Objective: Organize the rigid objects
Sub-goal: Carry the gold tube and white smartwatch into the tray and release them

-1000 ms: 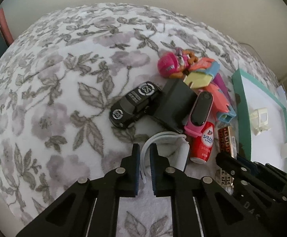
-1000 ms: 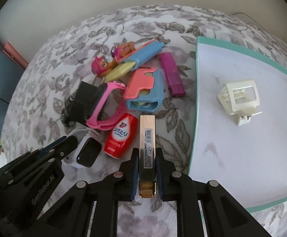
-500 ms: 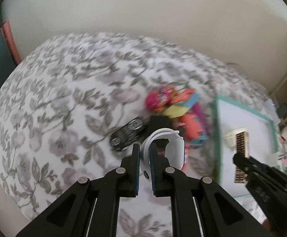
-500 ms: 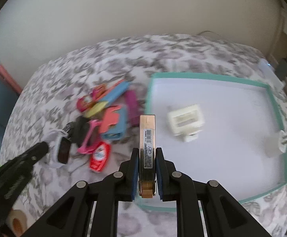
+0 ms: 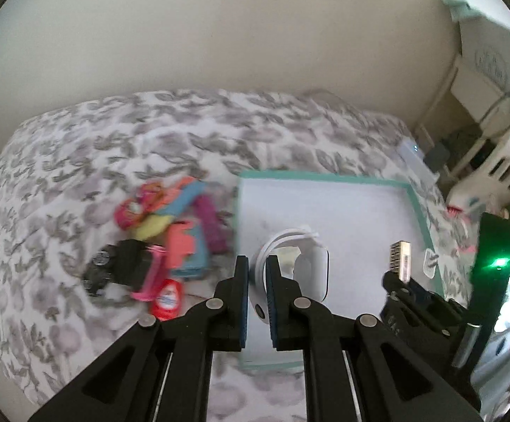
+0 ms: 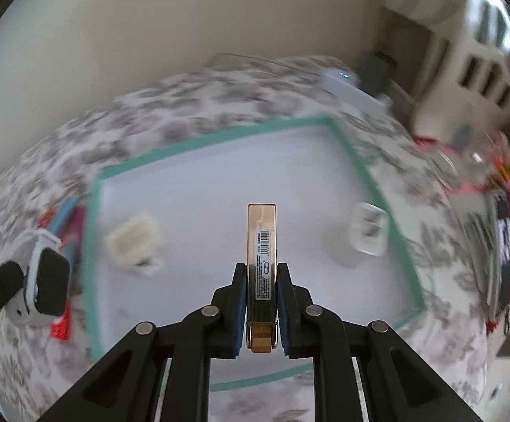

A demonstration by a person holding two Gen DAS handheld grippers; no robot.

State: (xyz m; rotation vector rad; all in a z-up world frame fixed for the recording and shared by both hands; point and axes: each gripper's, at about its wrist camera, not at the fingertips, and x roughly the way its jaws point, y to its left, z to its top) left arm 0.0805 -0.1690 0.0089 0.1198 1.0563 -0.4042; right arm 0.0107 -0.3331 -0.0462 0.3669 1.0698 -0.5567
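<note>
Both grippers have lifted off the toy pile and swung over the tray since the earlier frames, each carrying its catch. In the left wrist view the left gripper is clamped on the band of the white smartwatch, which hangs at the frame's centre over the near left part of the teal-rimmed tray. In the right wrist view the right gripper is closed on the gold slim box, which stands out along the fingers at centre frame, over the middle of the tray. The white frame piece lies in the tray's left part and a clear small case sits by its right rim. The toy pile remains on the floral bedspread at centre left of the left view.

The chief risk, as I judge it, is the watch: only a thin loop of strap is pinched, so the heavy body can swing or slip out during a quick move and land on the rim or the bedspread. The gold box is held near its lower end, so it could pivot between the pads and tip when set down. Both views are blurred, which suggests speed; the two grippers are close together over the tray, and a careless release could knock the white frame piece or let the two loads collide.
</note>
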